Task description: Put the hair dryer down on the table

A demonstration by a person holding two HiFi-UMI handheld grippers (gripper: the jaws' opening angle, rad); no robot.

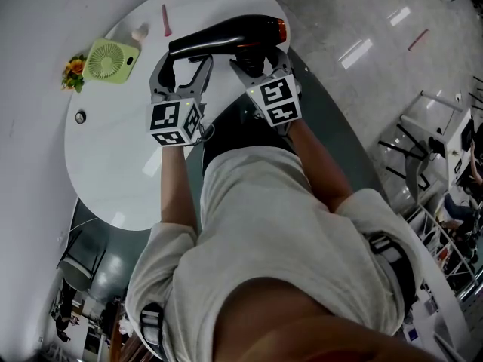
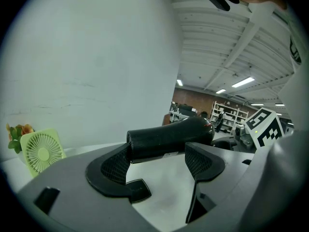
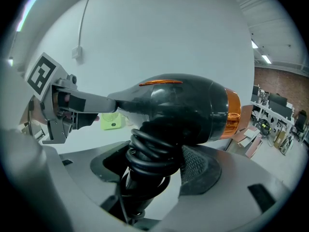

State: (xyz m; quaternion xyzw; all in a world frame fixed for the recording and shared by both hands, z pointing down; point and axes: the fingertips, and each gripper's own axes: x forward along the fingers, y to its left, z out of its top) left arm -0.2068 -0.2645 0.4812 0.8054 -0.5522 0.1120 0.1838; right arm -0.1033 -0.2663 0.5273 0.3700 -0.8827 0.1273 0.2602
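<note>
Fan [image 1: 111, 59] stood on table [image 1: 113, 164], left of hair dryer [image 1: 226, 35]; flowers [image 1: 73, 72] just beside fan, further left.

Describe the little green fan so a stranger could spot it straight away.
Start at the white oval table. Toward its far left edge, left of the black hair dryer, sits the fan beside some orange flowers. It is the only lime-green thing with a round grille.
</note>
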